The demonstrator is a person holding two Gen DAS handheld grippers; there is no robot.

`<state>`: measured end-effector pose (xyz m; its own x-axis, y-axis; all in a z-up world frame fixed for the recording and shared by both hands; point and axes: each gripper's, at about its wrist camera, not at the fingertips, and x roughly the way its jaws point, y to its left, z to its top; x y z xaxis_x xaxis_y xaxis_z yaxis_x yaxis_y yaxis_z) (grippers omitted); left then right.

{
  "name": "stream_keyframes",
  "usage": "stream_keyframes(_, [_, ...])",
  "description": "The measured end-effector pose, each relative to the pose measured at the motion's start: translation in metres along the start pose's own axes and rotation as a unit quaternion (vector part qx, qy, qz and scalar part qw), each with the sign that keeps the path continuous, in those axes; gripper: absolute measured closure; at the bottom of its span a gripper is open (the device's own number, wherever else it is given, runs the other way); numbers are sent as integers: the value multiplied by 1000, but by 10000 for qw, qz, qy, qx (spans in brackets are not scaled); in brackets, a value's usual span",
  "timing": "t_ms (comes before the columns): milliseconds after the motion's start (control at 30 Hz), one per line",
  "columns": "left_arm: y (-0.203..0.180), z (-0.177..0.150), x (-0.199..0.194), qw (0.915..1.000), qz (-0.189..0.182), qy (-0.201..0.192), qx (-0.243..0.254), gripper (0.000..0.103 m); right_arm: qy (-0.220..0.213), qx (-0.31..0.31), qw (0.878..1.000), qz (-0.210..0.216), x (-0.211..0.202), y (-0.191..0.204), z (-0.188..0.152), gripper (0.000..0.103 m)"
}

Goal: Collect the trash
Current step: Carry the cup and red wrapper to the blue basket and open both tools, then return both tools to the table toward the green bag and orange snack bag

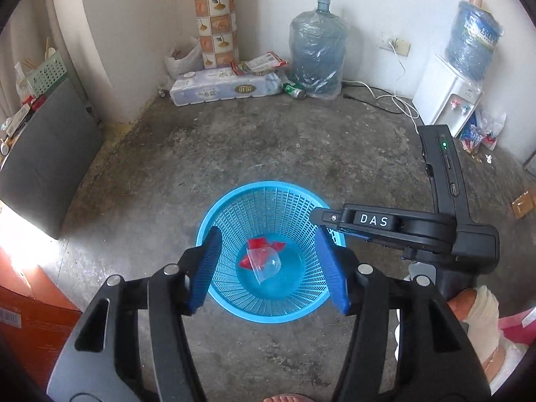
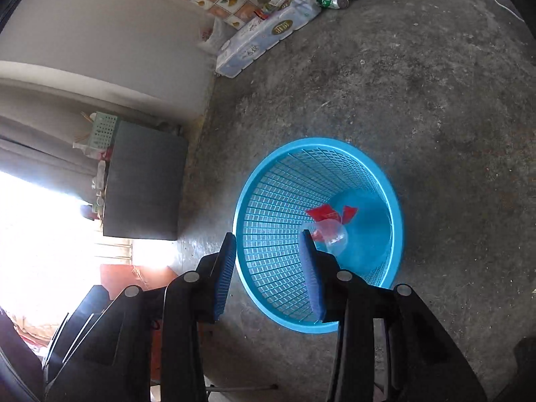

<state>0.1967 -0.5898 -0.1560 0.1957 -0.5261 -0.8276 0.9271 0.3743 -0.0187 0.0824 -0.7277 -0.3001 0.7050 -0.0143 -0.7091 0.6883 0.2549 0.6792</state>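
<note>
Both grippers hang over the blue basket (image 1: pixel 231 201), angled down at it. Left gripper (image 1: pixel 268 268): jaws spread, nothing between the pads. Right gripper (image 2: pixel 269 274): jaws apart, empty; its body reads "DAS" in the left wrist view. Gloved hand (image 1: pixel 482 318) grips the right unit's handle. Trash sits on the basket floor: a red wrapper (image 1: pixel 258 244) with a clear plastic cup (image 1: pixel 266 264) lying on it. Beyond the basket, by the wall: toilet-roll pack (image 1: pixel 227 87), green can (image 1: pixel 294 89), wrapped water jug (image 1: pixel 318 53), white water dispenser (image 1: pixel 442 93). Dark box (image 1: pixel 50 160) left of basket. Nothing blocks the rim.
</note>
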Motion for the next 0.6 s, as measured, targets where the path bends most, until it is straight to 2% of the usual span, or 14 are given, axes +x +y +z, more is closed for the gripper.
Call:
stream_keyframes(67, [4,0,-18,9999,-39,-112,-74,48,-130,-76,9999,8,-17,2,-6,65])
stream_keyframes(167, [4,-6,-66,9990,-46,-454,26,39,-333,-264,9991,5,-51,11,-21,63])
stream_keyframes(267, [0,-16,-124,9967,-55,-761,268,38,-623,-585,9963,-78,-89,28,-42,55])
stream_keyframes(367, [2,-38,-195,9945,-138,-1011,221,38,-923,-1077,9897,-194,-129,55,-70,46])
stream_keyframes(433, [7,-57,-237,9937,-203,-1098,47,38,-1214,-1518,9805,-303,-156,78,-93,36])
stream_keyframes(467, [11,-70,-258,9930,-209,-1159,-57,38,-1395,-1757,9737,-403,-168,89,-106,28])
stream_keyframes(533, [19,-99,-296,9908,-131,-1310,-302,38,-1755,-2263,9553,-731,-188,112,-133,17])
stream_keyframes(567, [24,-116,-313,9891,-85,-1391,-476,38,-1885,-2509,9457,-845,-194,123,-147,9])
stream_keyframes(600, [30,-133,-329,9871,-52,-1460,-653,38,-1969,-2738,9369,-928,-200,134,-160,6])
